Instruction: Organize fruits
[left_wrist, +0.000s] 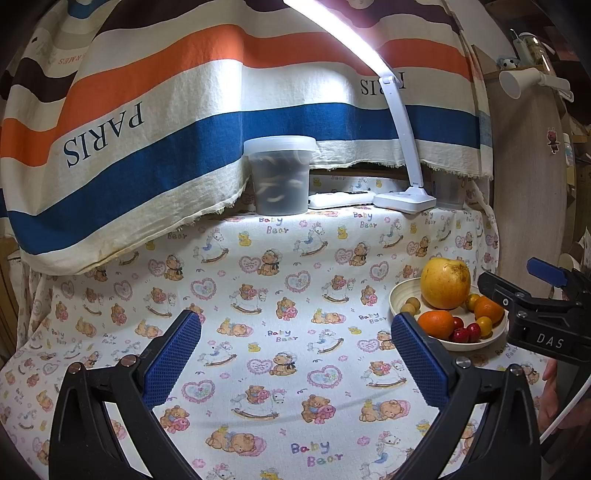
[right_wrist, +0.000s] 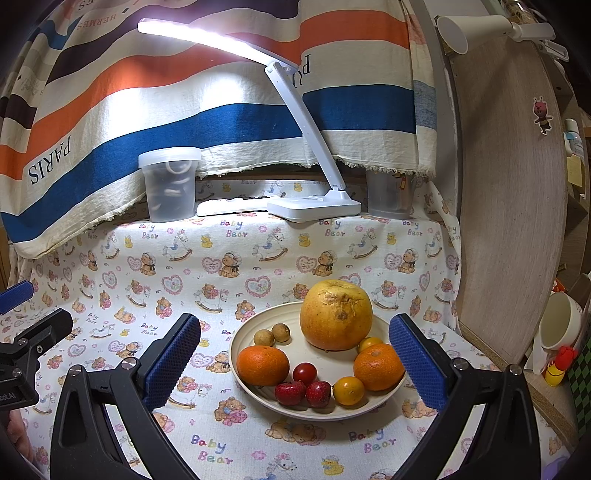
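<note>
Cream plate (right_wrist: 243, 334): we see all fruit gathered on it, between the right gripper (right_wrist: 295, 363) fingers.
Grippers: both released, empty (left gripper (left_wrist: 295, 362) over bare cloth).
Progress: fits finished or unsorted.

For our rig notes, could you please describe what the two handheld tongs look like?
Both the left tongs and the right tongs have black plastic arms with silver rivets and textured blue rubber pads. Seen from the left wrist, the right tongs carry white "DAS" lettering and a blue lever.

Black hand-held gripper (left_wrist: 295, 362), blue textured pads (left_wrist: 171, 358), silver screws
</note>
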